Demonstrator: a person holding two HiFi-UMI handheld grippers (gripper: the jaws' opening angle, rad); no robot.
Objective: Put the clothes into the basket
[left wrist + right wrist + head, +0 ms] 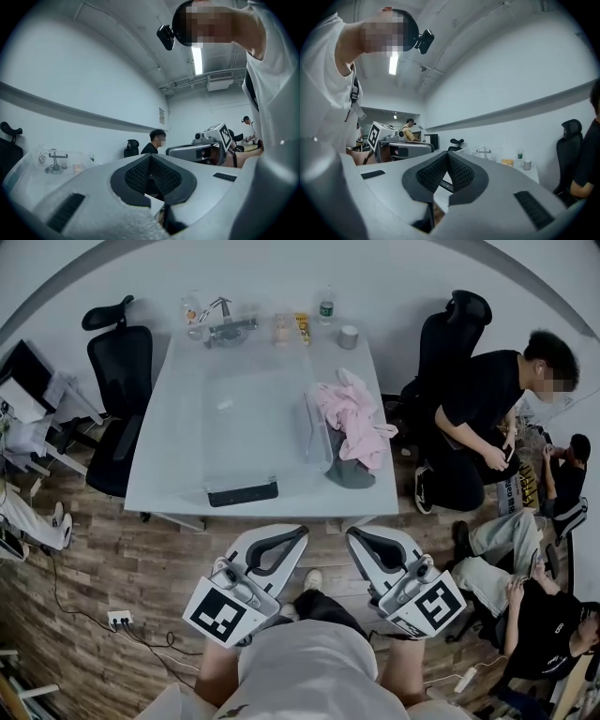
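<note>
A white table [169, 456] stands on the wooden floor and bears a clear basket [253, 427]. The pink clothes [354, 416] lie heaped against the basket's right wall (a grey cloth [352, 472] is just under them). The left gripper [292, 538] and the right gripper [361, 542] are both clenched on nothing, short of the table's near edge.

Soft cloth clothes [356, 418], clr glossy plastic basket [248, 432] & wood-grain floor [141, 568].

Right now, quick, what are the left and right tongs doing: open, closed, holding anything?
Left tongs: closed, holding nothing.
Right tongs: closed, holding nothing.
</note>
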